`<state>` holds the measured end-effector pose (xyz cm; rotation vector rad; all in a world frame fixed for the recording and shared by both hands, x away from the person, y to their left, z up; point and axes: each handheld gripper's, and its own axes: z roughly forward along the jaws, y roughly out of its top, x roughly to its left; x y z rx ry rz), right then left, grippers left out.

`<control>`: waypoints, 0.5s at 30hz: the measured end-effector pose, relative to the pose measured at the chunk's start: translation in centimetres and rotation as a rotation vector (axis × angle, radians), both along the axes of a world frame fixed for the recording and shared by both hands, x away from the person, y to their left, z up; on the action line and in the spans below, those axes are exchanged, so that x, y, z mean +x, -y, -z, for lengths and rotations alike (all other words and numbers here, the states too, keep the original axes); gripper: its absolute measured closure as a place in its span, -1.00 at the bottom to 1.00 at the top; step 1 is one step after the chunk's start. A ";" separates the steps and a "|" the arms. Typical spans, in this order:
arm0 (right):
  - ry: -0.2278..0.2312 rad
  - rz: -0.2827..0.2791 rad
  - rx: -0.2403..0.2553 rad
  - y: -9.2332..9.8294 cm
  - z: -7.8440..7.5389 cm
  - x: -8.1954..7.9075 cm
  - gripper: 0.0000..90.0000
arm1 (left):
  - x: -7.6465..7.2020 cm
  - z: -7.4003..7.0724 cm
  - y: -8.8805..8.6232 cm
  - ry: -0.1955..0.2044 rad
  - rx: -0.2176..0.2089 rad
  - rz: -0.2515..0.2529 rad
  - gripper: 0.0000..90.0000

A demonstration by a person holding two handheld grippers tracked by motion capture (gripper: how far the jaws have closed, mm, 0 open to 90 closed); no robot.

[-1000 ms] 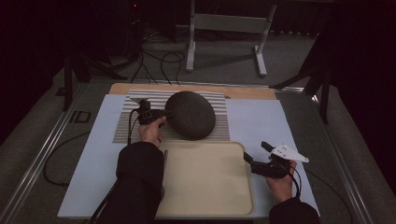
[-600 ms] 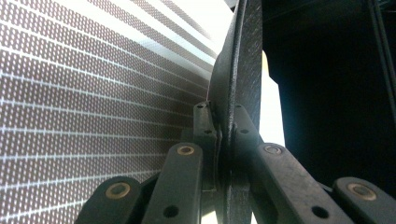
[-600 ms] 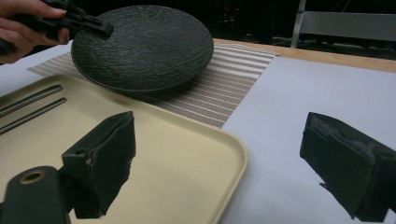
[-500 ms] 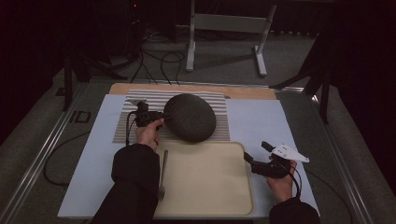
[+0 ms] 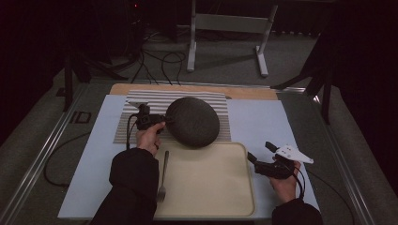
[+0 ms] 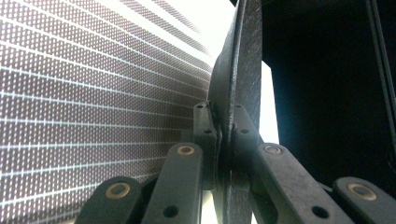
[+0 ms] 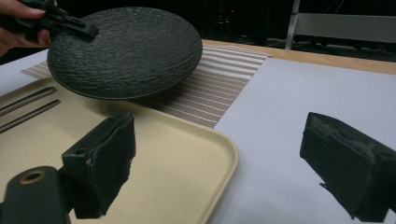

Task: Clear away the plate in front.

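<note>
A dark, rough-textured round plate (image 5: 193,123) hangs tilted over the striped placemat (image 5: 136,117) and the far edge of the beige tray (image 5: 211,187). My left gripper (image 5: 157,119) is shut on the plate's left rim. In the left gripper view the jaws (image 6: 225,126) clamp the plate (image 6: 238,79) edge-on, with the placemat (image 6: 93,93) behind. My right gripper (image 5: 261,153) rests open beside the tray's right edge, holding nothing. In the right gripper view, its open jaws (image 7: 229,156) frame the tray's corner (image 7: 187,140), with the plate (image 7: 126,51) and the left gripper (image 7: 60,22) beyond.
A fork (image 5: 163,176) lies along the tray's left side, next to the person's left sleeve (image 5: 133,183). A pale blue mat (image 5: 263,122) covers the table, with a wooden strip (image 5: 197,88) along its far edge. A metal stand (image 5: 225,28) and cables are on the floor beyond.
The plate has moved slightly nearer, toward the tray, still in the left gripper. The left forearm has shifted left, uncovering the fork. The right gripper has stayed put.
</note>
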<state>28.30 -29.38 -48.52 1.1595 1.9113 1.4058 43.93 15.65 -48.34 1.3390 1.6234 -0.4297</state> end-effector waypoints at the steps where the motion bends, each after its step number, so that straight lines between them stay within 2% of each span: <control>1: -0.001 0.001 0.002 0.0 0.0 0.0 -0.77 | -0.1 0.0 0.0 0.003 0.003 0.004 0.90; 15: 0.002 0.001 -0.003 0.2 -0.1 -0.2 -0.77 | -1.5 -0.1 -0.2 0.009 -0.026 0.026 0.90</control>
